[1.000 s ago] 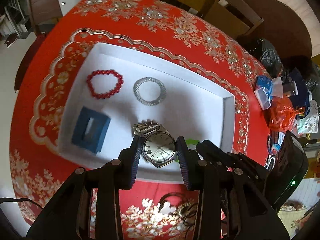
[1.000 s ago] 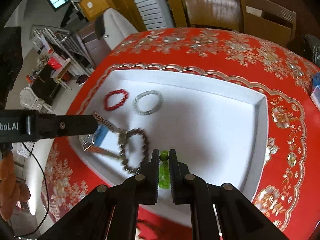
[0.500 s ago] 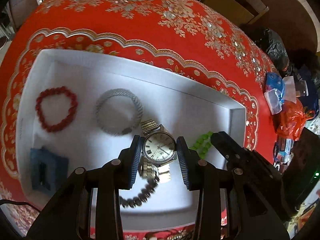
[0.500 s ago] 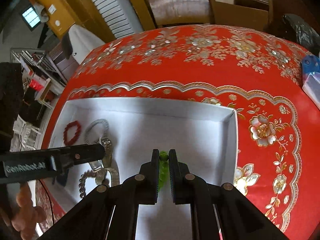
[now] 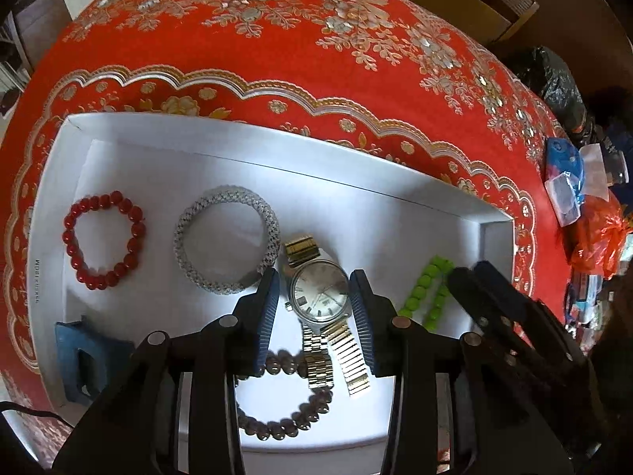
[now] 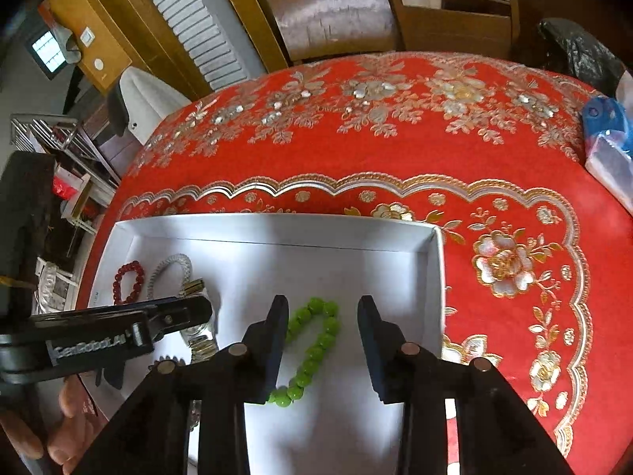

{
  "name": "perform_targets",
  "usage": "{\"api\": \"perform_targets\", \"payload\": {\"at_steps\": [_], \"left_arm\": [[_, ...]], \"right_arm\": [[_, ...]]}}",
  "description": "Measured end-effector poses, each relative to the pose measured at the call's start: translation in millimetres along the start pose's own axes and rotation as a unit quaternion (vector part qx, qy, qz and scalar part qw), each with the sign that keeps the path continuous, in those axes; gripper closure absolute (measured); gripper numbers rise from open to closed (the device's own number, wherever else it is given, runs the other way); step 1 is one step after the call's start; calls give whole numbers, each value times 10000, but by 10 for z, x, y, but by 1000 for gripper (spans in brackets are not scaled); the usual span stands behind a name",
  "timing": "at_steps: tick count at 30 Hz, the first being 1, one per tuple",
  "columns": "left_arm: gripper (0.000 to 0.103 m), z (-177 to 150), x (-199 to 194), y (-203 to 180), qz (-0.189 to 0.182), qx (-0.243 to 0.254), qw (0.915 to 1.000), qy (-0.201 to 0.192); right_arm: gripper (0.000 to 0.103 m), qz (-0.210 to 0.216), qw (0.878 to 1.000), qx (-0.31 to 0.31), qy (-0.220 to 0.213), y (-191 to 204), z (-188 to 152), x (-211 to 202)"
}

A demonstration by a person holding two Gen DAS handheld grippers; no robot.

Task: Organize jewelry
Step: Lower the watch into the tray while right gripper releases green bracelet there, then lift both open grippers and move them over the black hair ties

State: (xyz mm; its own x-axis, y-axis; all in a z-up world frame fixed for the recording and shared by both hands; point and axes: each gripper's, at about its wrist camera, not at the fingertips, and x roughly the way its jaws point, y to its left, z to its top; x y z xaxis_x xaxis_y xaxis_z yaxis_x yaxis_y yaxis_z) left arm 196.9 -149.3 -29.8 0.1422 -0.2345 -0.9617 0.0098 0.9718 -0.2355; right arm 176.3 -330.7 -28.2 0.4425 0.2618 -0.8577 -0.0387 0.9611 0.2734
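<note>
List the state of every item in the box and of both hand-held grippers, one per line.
Left hand-held gripper: open, straddling the watch.
Right hand-held gripper: open, over the green bracelet.
Watch: face up in the white box, band unclasped.
Green bracelet: released, lying flat.
Red bracelet: flat, untouched.
Silver bracelet: flat, beside the watch.
Dark bead bracelet: flat, under the watch band.
Blue clip: lying at the box's edge.

A round table under a red floral cloth [image 5: 277, 39] bears a white tray [image 5: 356, 166] and plastic bags [image 5: 565, 190]

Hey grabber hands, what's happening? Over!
Left gripper open around watch. Right gripper open, green bracelet lying in white tray. Nothing blocking.
</note>
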Motion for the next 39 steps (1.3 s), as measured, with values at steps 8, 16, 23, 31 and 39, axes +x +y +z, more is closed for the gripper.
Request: {"api": "perform_targets", "payload": {"at_steps": [8,16,23,31,39], "left_arm": [[47,-85,-125,-34,218,186,9993,-232],[43,-298,-409,-35,481,326,9965,-593],[43,-644,-701,31,680,370,9925,-947],[43,-1150,-913,188,869,225,9888,-1189],[43,-1700,-988,292,1039,149,9863,-1273]], "right_arm": [[59,29,9998,122,-125,-22,-118,-218],[58,74,9996,174,-217,17,-333,-510],[42,-26,9991,143,-392,122,-569,-820],[38,-237,9985,117,-480,241,-919,-1078],[33,-353,9984,-9,-439,267,-1351,-1311]]}}
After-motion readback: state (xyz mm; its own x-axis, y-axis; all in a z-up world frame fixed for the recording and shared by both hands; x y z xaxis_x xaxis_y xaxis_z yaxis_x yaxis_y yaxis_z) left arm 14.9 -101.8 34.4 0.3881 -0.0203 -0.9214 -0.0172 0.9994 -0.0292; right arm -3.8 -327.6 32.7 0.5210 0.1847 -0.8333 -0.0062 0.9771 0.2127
